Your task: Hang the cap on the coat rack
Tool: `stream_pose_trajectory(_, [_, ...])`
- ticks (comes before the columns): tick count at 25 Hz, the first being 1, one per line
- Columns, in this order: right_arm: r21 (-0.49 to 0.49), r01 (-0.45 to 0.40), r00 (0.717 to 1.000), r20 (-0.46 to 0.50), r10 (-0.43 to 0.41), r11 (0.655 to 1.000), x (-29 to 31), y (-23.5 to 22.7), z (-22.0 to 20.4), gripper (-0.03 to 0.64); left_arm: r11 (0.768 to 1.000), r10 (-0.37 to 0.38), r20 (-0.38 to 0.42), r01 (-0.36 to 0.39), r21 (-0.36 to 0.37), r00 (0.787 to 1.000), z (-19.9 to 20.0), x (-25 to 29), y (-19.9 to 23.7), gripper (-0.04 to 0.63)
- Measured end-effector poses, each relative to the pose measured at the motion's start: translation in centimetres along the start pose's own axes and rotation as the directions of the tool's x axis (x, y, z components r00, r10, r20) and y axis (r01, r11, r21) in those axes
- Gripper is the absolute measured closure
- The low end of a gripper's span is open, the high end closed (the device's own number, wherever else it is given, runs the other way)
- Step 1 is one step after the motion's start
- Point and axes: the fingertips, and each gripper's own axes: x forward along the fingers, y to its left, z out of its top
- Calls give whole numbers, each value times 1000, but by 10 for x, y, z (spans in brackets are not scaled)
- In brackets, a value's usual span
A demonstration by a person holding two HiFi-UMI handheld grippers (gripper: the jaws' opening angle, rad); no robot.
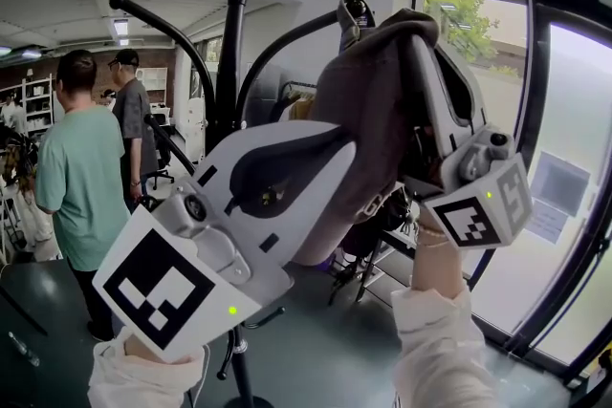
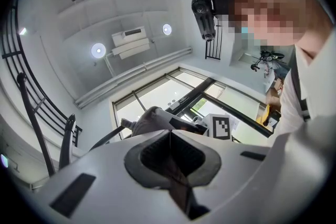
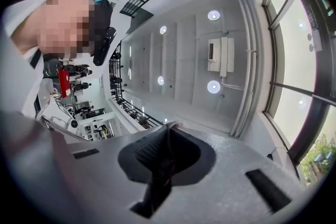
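Note:
A brown-grey cap (image 1: 368, 110) is held up high in front of the black coat rack (image 1: 232, 43), just below one of its curved arm tips (image 1: 354, 10). My left gripper (image 1: 339, 134) comes in from the lower left, and its jaws are shut on the cap's edge. My right gripper (image 1: 418, 26) reaches up on the right, shut on the cap, which drapes over its tips. In the left gripper view, the left gripper (image 2: 170, 131) shows dark fabric in its closed seam, with the cap (image 2: 152, 118) beyond and the coat rack's arms (image 2: 67, 136) at left. The right gripper (image 3: 169, 126) also shows fabric in its seam.
Two people stand at the left, one in a green shirt (image 1: 76, 177) and one in grey (image 1: 131, 115). A tall glass wall with a dark frame (image 1: 531, 110) runs along the right. A clothes rail (image 1: 298, 93) stands behind the rack. The rack's base pole (image 1: 239, 368) is below.

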Motion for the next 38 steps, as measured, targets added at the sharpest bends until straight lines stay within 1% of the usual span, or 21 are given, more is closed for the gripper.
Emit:
stream_pose_trajectory(4, [3, 10, 1000, -12, -10, 1000, -5, -4, -5, 606, 1000, -6, -9, 6, 2, 1000, -5, 3, -5, 580])
stream_pose_trajectory(6, [2, 17, 1000, -19, -17, 1000, -7, -3, -11, 606, 1000, -7, -5, 7, -9, 1000, -9, 0, -5, 580])
stream_pose_trajectory(10, [29, 44, 999, -32, -43, 999, -13, -4, -21, 606, 999, 0, -11, -1, -39, 1000, -17, -6, -3, 579])
stream_pose_trajectory(15, [34, 49, 998, -39, -48, 998, -11, -6, -22, 606, 999, 4, -3, -4, -51, 1000, -15, -8, -2, 580])
stream_pose_trajectory(18, [30, 36, 999, -36, -35, 999, -7, -7, -22, 606, 999, 9, 2, -9, -53, 1000, -14, -9, 0, 580])
stream_pose_trajectory(22, [48, 30, 999, -46, -27, 998, -6, -9, -31, 606, 998, 14, -1, -14, -65, 1000, -20, -9, 2, 579])
stream_pose_trajectory(24, [42, 25, 998, -52, -23, 999, -7, -7, -33, 606, 998, 24, -11, -25, -57, 1000, -23, -10, 1, 580])
stream_pose_trajectory(27, [65, 39, 998, -58, -35, 997, -11, -7, -37, 606, 998, 39, -34, -40, -52, 999, -28, -11, -2, 580])
stream_pose_trajectory(29, [76, 39, 997, -63, -35, 996, -10, -5, -42, 606, 997, 45, -44, -48, -59, 998, -33, -14, 0, 580])
stream_pose_trajectory(32, [65, 39, 996, -78, -33, 997, -7, 3, -52, 606, 996, 54, -55, -57, -69, 997, -40, -22, 3, 580])
stream_pose_trajectory(38, [85, 29, 996, -83, -22, 996, -6, 7, -55, 605, 990, 87, -52, -92, -108, 995, -43, -26, 5, 580])
